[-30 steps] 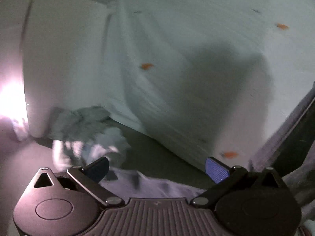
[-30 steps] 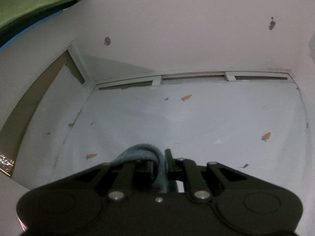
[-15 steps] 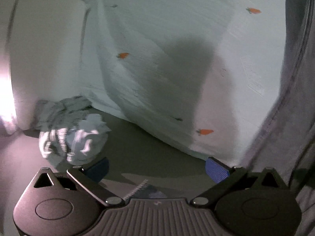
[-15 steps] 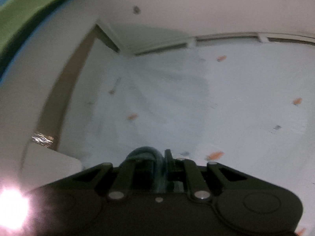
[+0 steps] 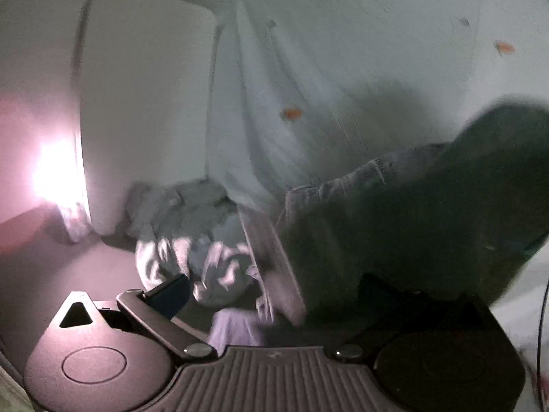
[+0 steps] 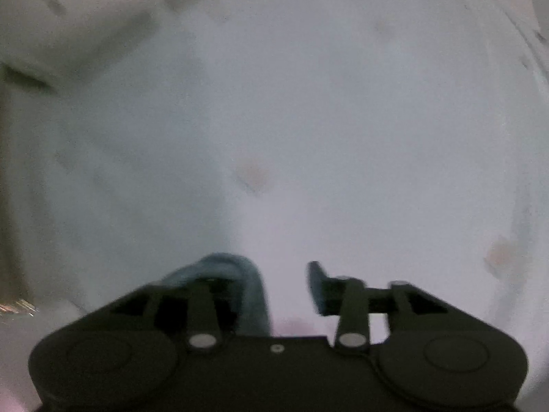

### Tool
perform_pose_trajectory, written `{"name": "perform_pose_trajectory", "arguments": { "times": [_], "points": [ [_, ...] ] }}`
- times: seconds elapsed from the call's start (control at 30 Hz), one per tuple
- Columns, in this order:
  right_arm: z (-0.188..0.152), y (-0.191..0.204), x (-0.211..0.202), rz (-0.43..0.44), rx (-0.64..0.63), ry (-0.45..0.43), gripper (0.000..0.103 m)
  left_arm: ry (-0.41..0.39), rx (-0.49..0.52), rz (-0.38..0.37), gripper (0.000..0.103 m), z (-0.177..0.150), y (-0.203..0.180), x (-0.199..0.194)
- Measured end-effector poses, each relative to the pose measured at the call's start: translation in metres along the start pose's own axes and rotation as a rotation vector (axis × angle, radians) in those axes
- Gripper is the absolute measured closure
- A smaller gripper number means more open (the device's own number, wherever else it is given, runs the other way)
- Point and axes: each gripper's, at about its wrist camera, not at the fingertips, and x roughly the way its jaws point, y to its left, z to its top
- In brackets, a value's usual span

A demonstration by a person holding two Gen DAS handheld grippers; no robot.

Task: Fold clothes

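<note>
In the left wrist view a dark denim garment (image 5: pixel 394 219) hangs in front of the camera on the right and hides my left gripper's right finger. The left finger's blue pad (image 5: pixel 171 292) shows, spread wide. My left gripper (image 5: pixel 271 295) is open. A crumpled pale grey garment (image 5: pixel 192 250) lies on the floor beside the bed. In the right wrist view my right gripper (image 6: pixel 286 288) is open, with a blue-grey fold of cloth (image 6: pixel 236 281) draped against its left finger.
A white bedsheet with small orange carrot prints (image 5: pixel 343 68) hangs down the bed side. A white pillow or cushion (image 5: pixel 144 103) stands at the left. A bright light glare (image 5: pixel 55 171) sits at the far left. The sheet (image 6: pixel 308 120) fills the right wrist view, blurred.
My right gripper has opened; it was shut on the blue-grey cloth before. The dark denim garment has swung in front of the left camera. Both cameras have moved.
</note>
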Motion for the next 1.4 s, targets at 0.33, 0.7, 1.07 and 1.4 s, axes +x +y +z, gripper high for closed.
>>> {"name": "perform_pose_trajectory", "arguments": {
  "times": [0.33,0.7,1.07,1.4],
  "points": [
    [-0.297,-0.096,0.023,-0.308,-0.252,0.924,0.048,0.282,0.176,-0.065,0.0,-0.062,-0.025,0.053],
    [-0.345,0.059,0.002,0.331,-0.531,0.769,0.022,0.329,0.078,-0.057,0.0,-0.04,-0.009,0.114],
    [-0.429,0.143,0.049,0.401,-0.654,0.876,0.09,0.298,0.015,0.066,0.0,-0.04,0.027,0.098],
    [-0.206,-0.13,-0.024,-0.514,-0.686,0.525,0.092,0.327,0.042,0.001,0.0,-0.046,0.011,0.111]
  ]
}}
